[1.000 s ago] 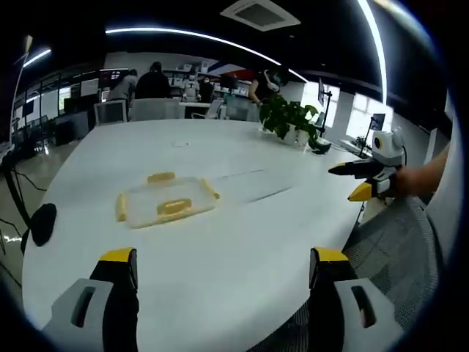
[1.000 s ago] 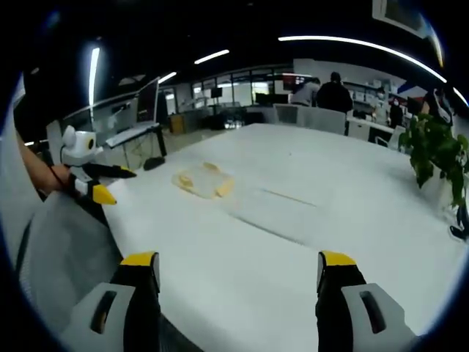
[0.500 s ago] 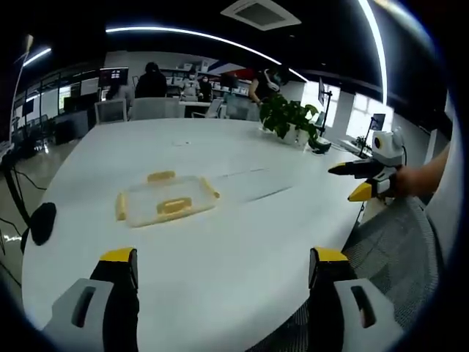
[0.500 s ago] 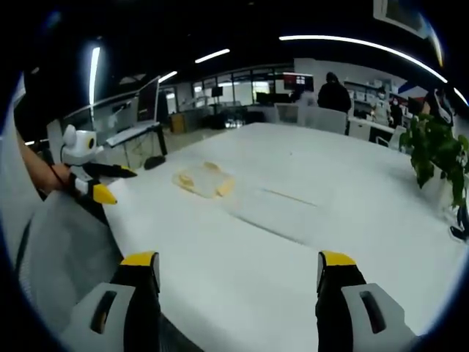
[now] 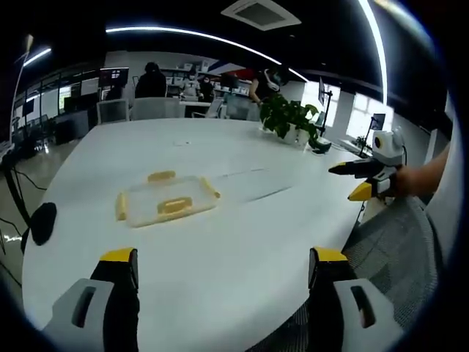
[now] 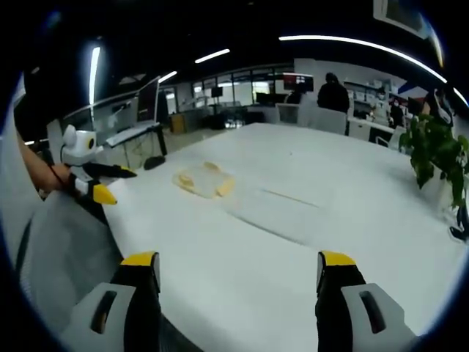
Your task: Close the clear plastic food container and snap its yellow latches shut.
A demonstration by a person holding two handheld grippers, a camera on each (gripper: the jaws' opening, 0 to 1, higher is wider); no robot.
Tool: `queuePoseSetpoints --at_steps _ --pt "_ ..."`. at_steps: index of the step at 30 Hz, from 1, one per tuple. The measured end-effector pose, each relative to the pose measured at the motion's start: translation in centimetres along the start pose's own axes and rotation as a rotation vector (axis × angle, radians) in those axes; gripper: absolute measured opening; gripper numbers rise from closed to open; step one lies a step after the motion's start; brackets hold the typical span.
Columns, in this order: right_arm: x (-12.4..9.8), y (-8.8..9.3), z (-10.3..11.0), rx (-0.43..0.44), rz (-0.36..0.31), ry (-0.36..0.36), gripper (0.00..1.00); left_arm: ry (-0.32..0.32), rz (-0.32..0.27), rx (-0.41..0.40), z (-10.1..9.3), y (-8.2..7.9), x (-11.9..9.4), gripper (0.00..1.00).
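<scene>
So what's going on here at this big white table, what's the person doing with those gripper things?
A person holds a two-jaw gripper in each hand above a white table. Both the left gripper and the right gripper have their jaws wide apart with nothing between them. The clear plastic food container with its yellow latches lies flat on the table, well ahead of both grippers and untouched. A potted plant stands farther along the table, and people stand in the background. The closing has not begun.

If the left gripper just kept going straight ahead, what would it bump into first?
Probably the clear food container with yellow latches, lying on the white table. It sits ahead of the left gripper, slightly left of the centre line between the open jaws, so the gripper might just pass beside it. Depth is hard to judge.
</scene>
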State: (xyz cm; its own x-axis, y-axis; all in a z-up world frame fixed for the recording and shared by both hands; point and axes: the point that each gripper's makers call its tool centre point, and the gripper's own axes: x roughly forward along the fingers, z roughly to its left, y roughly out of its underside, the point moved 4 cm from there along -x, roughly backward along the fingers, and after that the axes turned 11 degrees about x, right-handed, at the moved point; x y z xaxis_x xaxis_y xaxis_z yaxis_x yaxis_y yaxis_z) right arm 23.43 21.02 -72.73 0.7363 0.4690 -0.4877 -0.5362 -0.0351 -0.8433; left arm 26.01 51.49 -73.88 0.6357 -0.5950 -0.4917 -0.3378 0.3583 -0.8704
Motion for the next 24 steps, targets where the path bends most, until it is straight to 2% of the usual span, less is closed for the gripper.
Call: queuePoseSetpoints --at_steps 14,24 --pt "0.11 -0.31 -0.03 -0.011 -0.007 -0.001 0.89 -0.014 -0.005 0.001 0.3 -0.21 -0.04 0.97" --pt "0.44 -0.24 0.75 -0.046 0.009 -0.037 0.89 -0.007 -0.002 -0.002 0.3 -0.14 0.03 0.97"
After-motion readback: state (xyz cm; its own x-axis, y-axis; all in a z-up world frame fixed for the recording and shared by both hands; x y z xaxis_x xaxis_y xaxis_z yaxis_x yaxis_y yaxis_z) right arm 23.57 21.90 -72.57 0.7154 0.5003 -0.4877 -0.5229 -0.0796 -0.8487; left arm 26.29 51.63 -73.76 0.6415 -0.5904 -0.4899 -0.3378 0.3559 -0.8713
